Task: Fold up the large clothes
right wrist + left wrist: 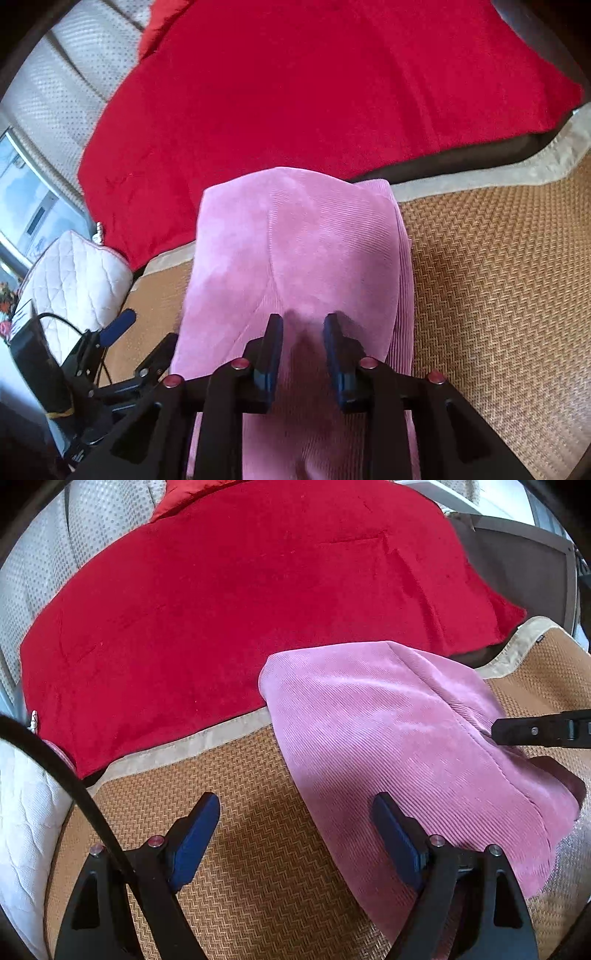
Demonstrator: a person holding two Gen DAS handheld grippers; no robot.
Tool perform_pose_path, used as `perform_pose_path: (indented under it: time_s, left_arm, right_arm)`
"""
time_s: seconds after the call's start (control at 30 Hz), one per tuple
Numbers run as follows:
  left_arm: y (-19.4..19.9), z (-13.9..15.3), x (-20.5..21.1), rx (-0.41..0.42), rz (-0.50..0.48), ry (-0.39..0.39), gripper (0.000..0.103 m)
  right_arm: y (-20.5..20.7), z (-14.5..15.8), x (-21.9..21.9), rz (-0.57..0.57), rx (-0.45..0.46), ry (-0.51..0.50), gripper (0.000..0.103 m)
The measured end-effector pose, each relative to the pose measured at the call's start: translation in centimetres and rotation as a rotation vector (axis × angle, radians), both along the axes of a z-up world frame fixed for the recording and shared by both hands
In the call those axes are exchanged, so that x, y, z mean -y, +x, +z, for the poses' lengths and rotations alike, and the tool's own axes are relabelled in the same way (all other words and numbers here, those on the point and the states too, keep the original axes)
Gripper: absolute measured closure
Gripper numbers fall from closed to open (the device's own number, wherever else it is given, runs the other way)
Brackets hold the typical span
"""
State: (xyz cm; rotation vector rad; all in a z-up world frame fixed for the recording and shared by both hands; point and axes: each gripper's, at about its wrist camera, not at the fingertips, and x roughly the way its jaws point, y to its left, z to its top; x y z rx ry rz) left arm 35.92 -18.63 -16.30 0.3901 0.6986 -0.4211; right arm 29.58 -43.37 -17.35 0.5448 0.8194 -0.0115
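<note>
A pink corduroy garment (388, 738) lies folded on a woven tan mat (240, 849); it also shows in the right wrist view (295, 240). My left gripper (295, 805) is open and empty, hovering over the mat at the garment's left edge. My right gripper (303, 321) is over the garment's near end with its jaws a little apart and a raised fold of the fabric between them. It shows as a dark finger (535, 731) at the right of the left wrist view. The left gripper (118, 325) shows at the lower left of the right wrist view.
A large red blanket (240, 609) covers the bed beyond the mat (498, 277). A white quilted pillow (77, 273) lies at the left. A padded white headboard (92, 513) stands behind. A dark board (517, 565) is at the far right.
</note>
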Motion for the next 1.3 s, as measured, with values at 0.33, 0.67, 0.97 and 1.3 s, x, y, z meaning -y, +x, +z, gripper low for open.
perform_pose_path:
  time_s: [0.33,0.67,0.97,1.3]
  left_arm:
    - [-2.1,2.0,-0.3,0.088,-0.013,-0.001,0.018]
    - [-1.2,0.4,0.3,0.044,-0.011,0.046,0.018]
    - [-1.6,0.5,0.4,0.062,-0.015,0.052,0.018]
    - [-1.4,0.5,0.3,0.056,-0.016,0.048,0.018]
  right_arm:
    - [-2.3,0.7,-2.3,0.071,-0.005,-0.079,0.076]
    - [-1.3,-0.8,-2.3,0.092,-0.061,-0.061,0.076]
    - [-3.0,1.0,-1.5,0.075,-0.007,-0.076,0.076]
    - [-2.1,-0.5,-1.6,0.083,-0.075,-0.112,0.076]
